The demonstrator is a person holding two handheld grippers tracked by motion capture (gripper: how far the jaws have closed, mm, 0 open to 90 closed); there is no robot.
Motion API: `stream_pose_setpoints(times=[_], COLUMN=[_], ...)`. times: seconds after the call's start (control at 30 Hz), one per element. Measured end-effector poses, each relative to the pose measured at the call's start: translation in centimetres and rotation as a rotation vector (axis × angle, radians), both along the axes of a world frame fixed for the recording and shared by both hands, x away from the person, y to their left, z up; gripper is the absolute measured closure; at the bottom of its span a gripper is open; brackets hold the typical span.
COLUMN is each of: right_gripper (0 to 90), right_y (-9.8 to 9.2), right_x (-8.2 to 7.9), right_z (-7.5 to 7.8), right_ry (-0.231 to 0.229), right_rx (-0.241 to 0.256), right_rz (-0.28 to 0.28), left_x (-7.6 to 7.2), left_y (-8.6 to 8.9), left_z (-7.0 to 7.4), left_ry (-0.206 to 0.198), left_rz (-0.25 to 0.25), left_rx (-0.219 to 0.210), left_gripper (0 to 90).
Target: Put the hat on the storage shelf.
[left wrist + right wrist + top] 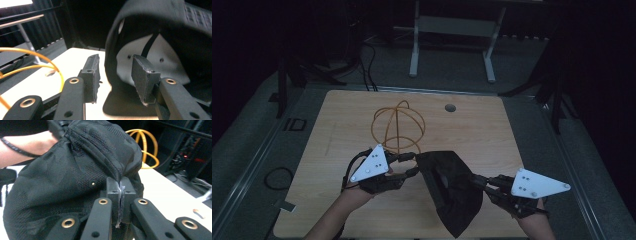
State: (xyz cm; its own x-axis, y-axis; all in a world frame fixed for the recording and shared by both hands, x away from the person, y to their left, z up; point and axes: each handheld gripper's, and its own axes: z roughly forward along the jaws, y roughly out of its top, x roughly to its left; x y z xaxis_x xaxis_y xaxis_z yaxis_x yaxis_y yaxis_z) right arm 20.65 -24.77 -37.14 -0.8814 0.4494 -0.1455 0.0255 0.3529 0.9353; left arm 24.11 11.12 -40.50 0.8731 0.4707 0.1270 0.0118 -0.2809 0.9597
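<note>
The left claw (412, 164) stands wide, one jaw outside the black cap (452, 190) and one in its pale-lined hollow, gripping nothing. The cap lies between the two claws at the worktop's (492, 130) near edge, its long axis running from the far left towards the person. The right claw (473, 181) is pinched tight on the cap's edge. An orange wire frame (398, 125) stands behind.

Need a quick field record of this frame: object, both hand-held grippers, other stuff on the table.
object: black cap, lifted over the table
right hand-held gripper: jaws shut on the cap's fabric edge
left hand-held gripper: jaws open, the cap's rim between them, not clamped
cap inside: white lining faces the left gripper view
also on table: orange wire sphere frame, behind the cap
</note>
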Motion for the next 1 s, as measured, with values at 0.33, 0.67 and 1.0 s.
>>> stream_pose_setpoints(times=[0.33, 0.67, 1.0], right_gripper=[88.7, 88.6, 88.7], right_y=[-1.3, -0.7, 1.0], right_x=[2.0, 4.7, 8.1], right_z=[1.1, 3.6, 6.0], right_ry=[0.006, -0.02, -0.034], right_rx=[0.02, 0.034, 0.023], right_rz=[-0.135, -0.204, -0.247], left_x=[-0.5, -0.7, -1.4], left_y=[2.2, 4.6, 7.8], left_z=[-2.2, -5.2, -7.9], left_ry=[-0.006, 0.06, 0.101], left_rz=[0.125, 0.183, 0.292], left_rx=[0.057, 0.06, 0.036], left_gripper=[55.0, 54.1, 53.2])
